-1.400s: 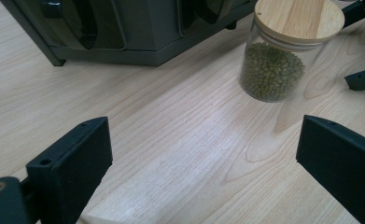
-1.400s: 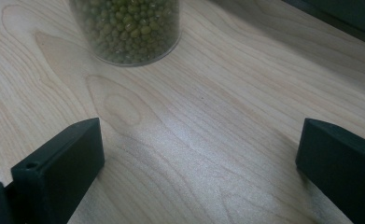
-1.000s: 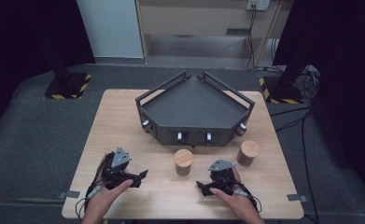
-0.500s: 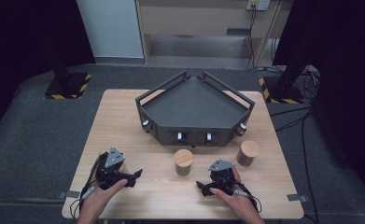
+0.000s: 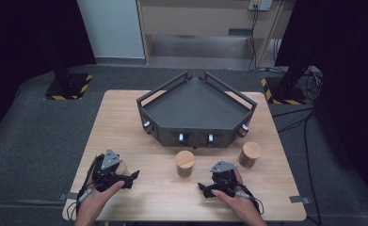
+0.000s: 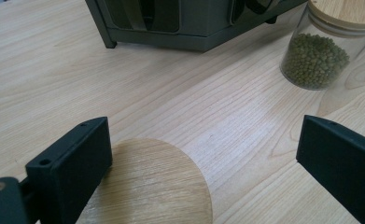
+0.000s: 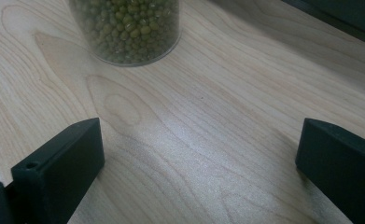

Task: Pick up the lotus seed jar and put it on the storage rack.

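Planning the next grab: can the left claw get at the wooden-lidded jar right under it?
Probably yes: the left claw is open over the round wooden lid, nothing blocking, though its jar body is hidden.

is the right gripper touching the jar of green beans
Apart. In the right gripper view, bare table shows between the open right gripper and the jar of green beans.

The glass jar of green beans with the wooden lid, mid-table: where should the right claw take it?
Grip the round glass wall of the glass jar of green beans with the wooden lid, below the lid, coming level from the person's side. It stands upright, and the open right claw already faces it.
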A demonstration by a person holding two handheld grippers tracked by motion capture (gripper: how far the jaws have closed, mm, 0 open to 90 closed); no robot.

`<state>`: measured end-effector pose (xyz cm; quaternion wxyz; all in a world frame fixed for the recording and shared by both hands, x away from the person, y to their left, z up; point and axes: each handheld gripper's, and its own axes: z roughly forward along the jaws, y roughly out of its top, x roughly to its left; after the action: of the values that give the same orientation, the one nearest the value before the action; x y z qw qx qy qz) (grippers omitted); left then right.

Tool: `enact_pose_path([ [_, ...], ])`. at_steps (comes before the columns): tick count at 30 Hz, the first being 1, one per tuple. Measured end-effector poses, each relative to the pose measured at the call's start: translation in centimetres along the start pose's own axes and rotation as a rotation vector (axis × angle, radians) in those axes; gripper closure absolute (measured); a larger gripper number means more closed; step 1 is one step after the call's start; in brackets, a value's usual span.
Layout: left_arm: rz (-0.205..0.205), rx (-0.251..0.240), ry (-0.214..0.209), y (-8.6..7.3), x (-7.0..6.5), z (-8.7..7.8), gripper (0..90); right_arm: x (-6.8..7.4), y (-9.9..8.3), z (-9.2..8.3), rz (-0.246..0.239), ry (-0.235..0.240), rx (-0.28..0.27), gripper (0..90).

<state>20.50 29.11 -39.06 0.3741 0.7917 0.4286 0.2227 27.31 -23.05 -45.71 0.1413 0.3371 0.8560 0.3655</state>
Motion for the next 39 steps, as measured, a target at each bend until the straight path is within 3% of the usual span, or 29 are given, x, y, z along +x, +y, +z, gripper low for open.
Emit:
enact_pose_path([
  [18, -0.015, -0.025, 0.014, -0.3, 0.4, -0.8, 1.9, 0.0, 0.0, 0.0, 0.000, 0.000, 0.000, 1.3],
  [39, -0.051, -0.004, 0.050, -1.7, 1.5, -1.1, 2.0, 0.0, 0.0, 0.0, 0.000, 0.000, 0.001, 1.4],
])
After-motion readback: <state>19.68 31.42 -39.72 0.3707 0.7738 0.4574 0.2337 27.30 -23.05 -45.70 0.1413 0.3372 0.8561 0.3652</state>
